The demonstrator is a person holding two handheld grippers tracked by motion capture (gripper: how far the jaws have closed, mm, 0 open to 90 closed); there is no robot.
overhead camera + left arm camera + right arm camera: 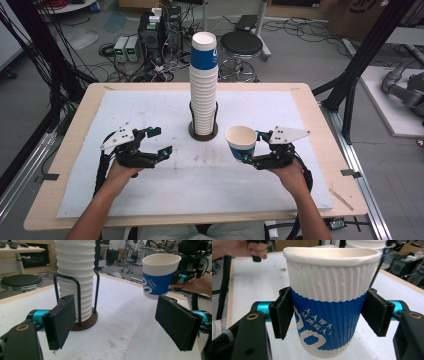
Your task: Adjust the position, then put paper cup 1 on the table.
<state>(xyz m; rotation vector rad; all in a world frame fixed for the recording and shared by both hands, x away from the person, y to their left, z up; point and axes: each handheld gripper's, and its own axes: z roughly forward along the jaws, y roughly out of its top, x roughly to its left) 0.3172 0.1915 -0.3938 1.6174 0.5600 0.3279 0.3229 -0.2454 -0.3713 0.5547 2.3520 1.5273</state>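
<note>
Item: paper cup [241,142], clamped in right gripper [251,150] jaws, right of cup stack [204,85]; left gripper [159,141] jaws apart, empty. Step: carrying; next likely needs lowering upright to the counter [150,200].

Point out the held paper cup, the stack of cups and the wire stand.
paper cup [329,322], right gripper view, on its blue band.
stack of cups [204,95], high view, on the white ribbed middle.
wire stand [79,305], left gripper view, on the front upright rod.
</note>
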